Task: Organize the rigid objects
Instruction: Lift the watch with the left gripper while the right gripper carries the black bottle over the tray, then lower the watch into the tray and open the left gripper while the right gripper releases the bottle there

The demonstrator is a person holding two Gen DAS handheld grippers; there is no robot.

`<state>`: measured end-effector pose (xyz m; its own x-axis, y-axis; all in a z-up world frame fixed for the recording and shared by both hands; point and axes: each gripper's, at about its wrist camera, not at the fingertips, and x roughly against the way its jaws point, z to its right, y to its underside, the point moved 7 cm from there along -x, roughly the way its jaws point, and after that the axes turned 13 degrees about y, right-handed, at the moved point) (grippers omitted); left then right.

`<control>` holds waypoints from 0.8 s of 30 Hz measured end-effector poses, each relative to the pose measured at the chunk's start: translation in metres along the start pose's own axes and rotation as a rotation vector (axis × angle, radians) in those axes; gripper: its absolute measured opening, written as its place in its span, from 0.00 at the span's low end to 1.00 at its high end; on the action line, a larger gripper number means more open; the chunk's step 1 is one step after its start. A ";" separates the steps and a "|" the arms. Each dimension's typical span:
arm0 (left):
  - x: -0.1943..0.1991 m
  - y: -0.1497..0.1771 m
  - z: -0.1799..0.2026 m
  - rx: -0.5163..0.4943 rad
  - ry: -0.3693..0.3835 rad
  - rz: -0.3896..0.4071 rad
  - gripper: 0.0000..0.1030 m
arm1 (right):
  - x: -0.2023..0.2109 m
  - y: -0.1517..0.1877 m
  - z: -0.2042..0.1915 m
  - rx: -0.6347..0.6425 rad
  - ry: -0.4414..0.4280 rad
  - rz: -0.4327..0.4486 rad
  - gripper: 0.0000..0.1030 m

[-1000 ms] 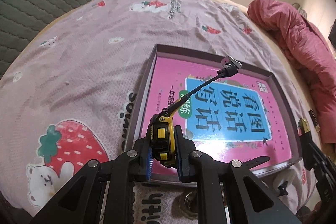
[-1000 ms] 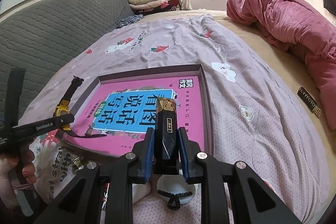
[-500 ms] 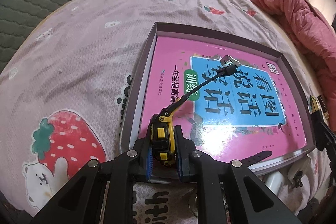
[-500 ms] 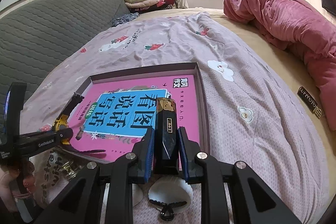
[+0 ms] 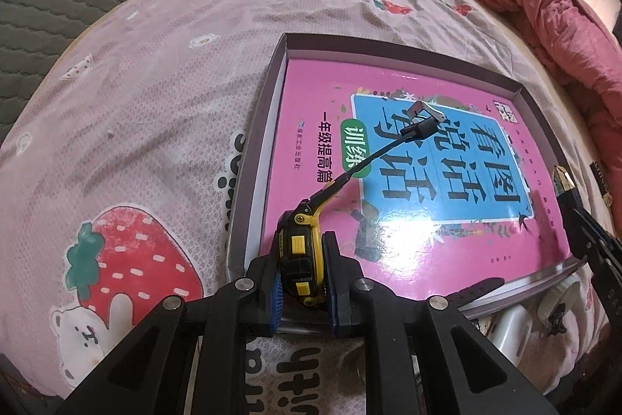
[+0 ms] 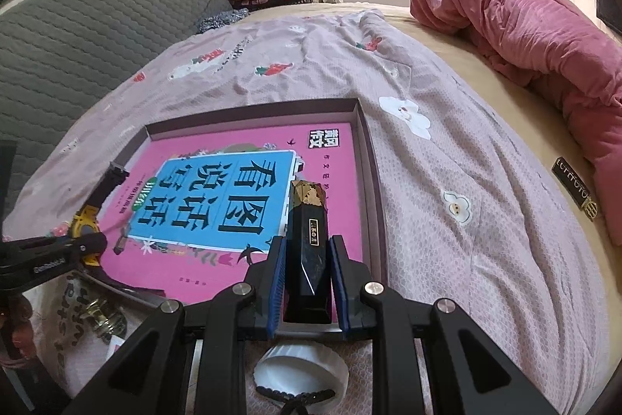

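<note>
A shallow purple box lies on the bed with a pink book inside it. My left gripper is shut on a yellow and black wristwatch, held over the box's near left corner; its strap arcs up over the book. In the right wrist view the watch shows at the left. My right gripper is shut on a tall black faceted bottle with a gold cap, above the book's near right part.
A small white dish with a black trim and a gold trinket lie on the patterned sheet by the box's near edge. A red quilt is heaped at the right, a grey headboard at the left. A hand shows lower left.
Both grippers have sunk closer to the box and the book. The watch now hangs nearer the box's near left corner, and the bottle sits lower over the book.
</note>
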<state>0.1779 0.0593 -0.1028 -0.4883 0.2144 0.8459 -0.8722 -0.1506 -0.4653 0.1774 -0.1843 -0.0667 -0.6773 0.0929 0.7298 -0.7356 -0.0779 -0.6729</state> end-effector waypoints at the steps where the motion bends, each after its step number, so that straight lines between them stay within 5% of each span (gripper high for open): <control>1: 0.000 0.000 0.000 -0.001 0.001 0.000 0.17 | -0.001 0.000 -0.001 0.016 0.018 0.004 0.22; 11: 0.001 0.000 -0.002 -0.010 -0.011 -0.004 0.17 | -0.008 0.007 -0.003 0.134 0.152 -0.001 0.22; 24: 0.003 0.002 -0.002 -0.020 -0.027 -0.004 0.18 | -0.007 0.008 0.001 0.093 0.108 -0.032 0.22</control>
<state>0.1751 0.0615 -0.1019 -0.4837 0.1886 0.8546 -0.8749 -0.1299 -0.4665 0.1760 -0.1870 -0.0771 -0.6528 0.2031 0.7298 -0.7574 -0.1647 -0.6318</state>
